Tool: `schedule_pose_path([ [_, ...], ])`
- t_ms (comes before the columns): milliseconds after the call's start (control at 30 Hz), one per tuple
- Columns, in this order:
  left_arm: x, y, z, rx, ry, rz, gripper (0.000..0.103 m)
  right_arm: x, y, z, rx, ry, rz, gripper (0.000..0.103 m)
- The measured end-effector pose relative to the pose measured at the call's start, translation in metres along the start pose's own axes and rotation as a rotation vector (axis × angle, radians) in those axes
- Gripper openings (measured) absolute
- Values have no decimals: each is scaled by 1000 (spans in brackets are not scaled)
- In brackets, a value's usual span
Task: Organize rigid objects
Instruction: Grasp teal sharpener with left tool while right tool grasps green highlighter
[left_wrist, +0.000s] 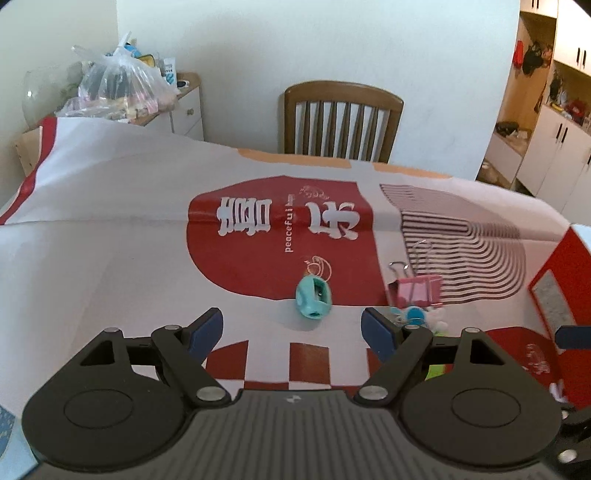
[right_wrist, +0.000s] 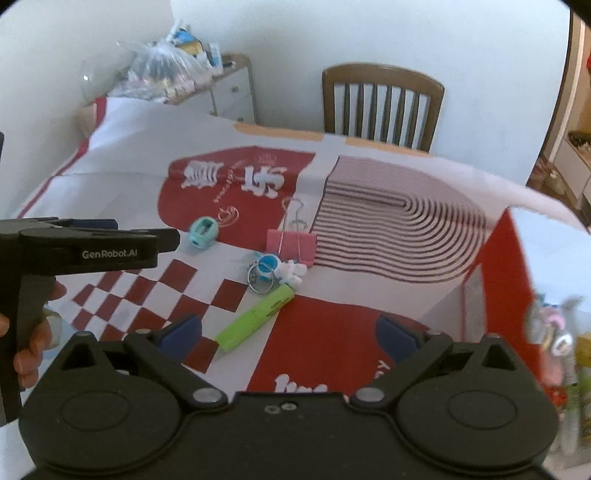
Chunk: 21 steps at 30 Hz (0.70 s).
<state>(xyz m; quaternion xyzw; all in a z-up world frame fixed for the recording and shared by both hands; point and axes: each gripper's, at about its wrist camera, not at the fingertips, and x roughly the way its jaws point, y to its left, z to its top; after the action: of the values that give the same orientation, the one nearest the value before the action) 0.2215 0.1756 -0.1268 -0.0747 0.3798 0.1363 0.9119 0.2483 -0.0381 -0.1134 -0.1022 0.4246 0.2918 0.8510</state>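
Left gripper (left_wrist: 291, 332): my jaws stand wide, nothing between the pads, above the table cover (left_wrist: 110, 240).
Right gripper (right_wrist: 290, 339): jaws wide, empty, over the cover's red patch.
Sharpener (left_wrist: 313, 297): teal, on the cover just ahead of my left jaws, untouched.
Binder clip (right_wrist: 291, 245): pink, wire handles raised, beside the keychain figure (right_wrist: 275, 269).
Highlighter (right_wrist: 255, 319): green, lying slantwise ahead of my right jaws, apart from them.
Writing: "peaceful" on the cover; "GenRobot.AI" on my left gripper's side in the right view.
Unclear: blurred clutter at the right edge (right_wrist: 554, 343); highlighter print illegible.
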Motion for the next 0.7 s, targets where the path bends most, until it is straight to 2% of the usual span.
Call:
schedule_pose_path([
  [100, 18, 0, 1, 14, 6, 6, 82, 16, 1, 2, 39, 34, -1, 92],
  [167, 27, -2, 0, 28, 2, 9, 82, 25, 2, 2, 57, 48, -1, 92],
  [333, 46, -10, -1, 73, -18, 25, 82, 45, 9, 4, 35, 82, -31, 82],
  [500, 57, -17, -4, 128, -37, 35, 82, 56, 12, 8, 46, 91, -49, 79],
  [633, 60, -24, -7, 183, -63, 56, 68, 62, 16, 8, 30, 98, -60, 72],
  [700, 63, -26, -8, 197, -66, 62, 66, 64, 17, 6, 28, 103, -63, 69],
])
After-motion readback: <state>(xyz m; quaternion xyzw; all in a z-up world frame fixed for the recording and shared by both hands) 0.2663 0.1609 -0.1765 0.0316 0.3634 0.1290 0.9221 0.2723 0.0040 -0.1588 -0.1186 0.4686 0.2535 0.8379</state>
